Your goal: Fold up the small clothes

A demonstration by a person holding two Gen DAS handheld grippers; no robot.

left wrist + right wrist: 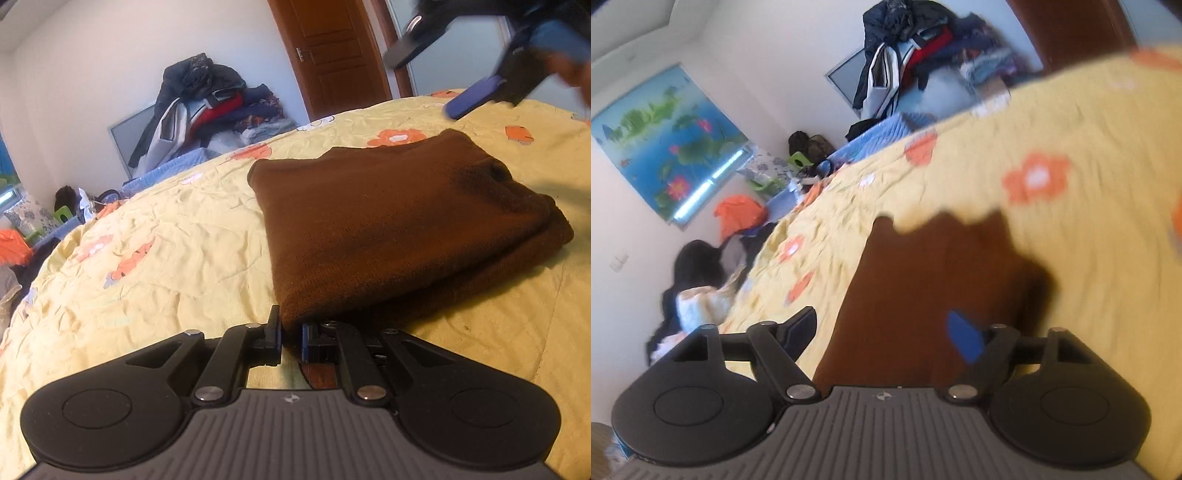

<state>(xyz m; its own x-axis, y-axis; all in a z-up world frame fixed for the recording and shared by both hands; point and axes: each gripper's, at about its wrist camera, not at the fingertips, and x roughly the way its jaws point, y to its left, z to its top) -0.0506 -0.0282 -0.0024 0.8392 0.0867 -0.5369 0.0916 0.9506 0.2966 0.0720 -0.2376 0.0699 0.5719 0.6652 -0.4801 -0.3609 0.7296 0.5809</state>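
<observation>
Judging by how it lies, the brown knit garment [399,221] is nearly done — it sits on the bed [166,236] as a compact stack of layers, edges roughly lined up, with one rounded, bulging corner at the far right. I'd say a final fold or a tidy-up is all that is left for this piece. My left hand-held gripper [291,341] is pinched together on the garment's near corner, the fabric caught between the pads. My right hand-held gripper [886,332] hangs above the cloth with its jaws apart and nothing between them. The garment looks soft and fuzzy, a thick matte weave — the quilted yellow bedspread under it is crinkled, printed with orange flowers.
</observation>
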